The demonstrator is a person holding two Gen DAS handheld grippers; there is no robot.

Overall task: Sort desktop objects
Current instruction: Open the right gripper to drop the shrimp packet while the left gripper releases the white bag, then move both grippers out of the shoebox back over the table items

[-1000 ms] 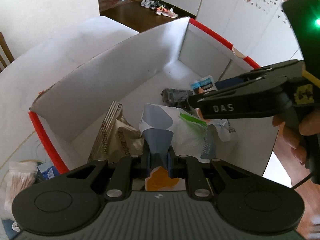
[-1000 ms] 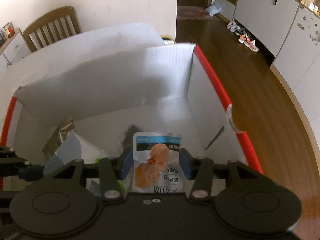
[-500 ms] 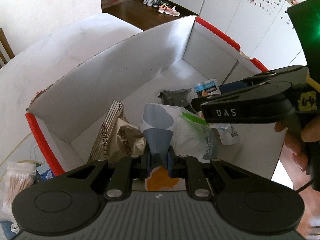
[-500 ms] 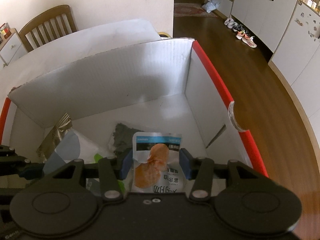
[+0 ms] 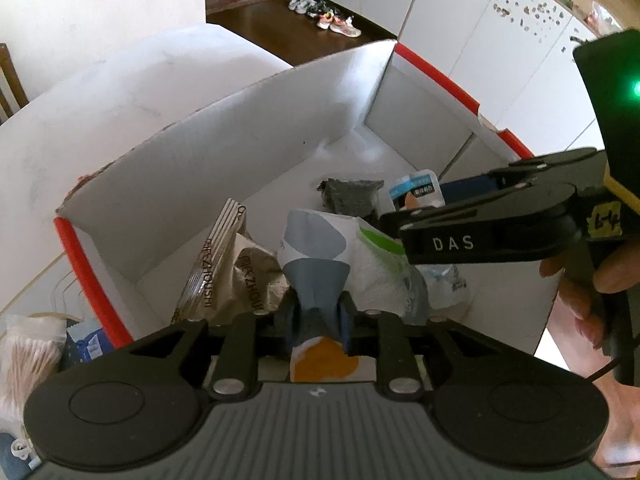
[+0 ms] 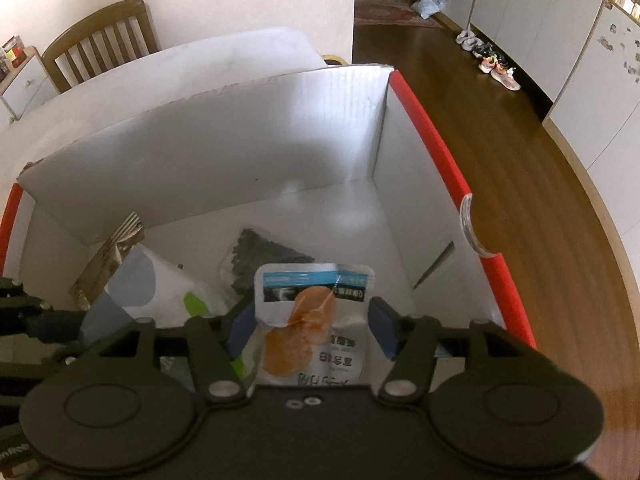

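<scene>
Now your right gripper [image 6: 311, 328] has just been spreading, its pads clear of the orange-print snack pouch [image 6: 316, 320], so it drops into the red-edged white box [image 6: 432, 120]; your left gripper [image 5: 316, 320], loosening, seems to pinch the blue-and-white packet [image 5: 316, 256].

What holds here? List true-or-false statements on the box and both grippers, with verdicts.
1. The white cardboard box with red edges holds several packets. True.
2. The right gripper clamps the silver pouch with the orange picture. False: its jaws, just opening, stand clear of the pouch on both sides.
3. The left gripper has the blue-grey and white packet between its jaws. True; they have just been opening slightly.
4. The box stands on the wooden floor. False: it sits on the white table.
</scene>
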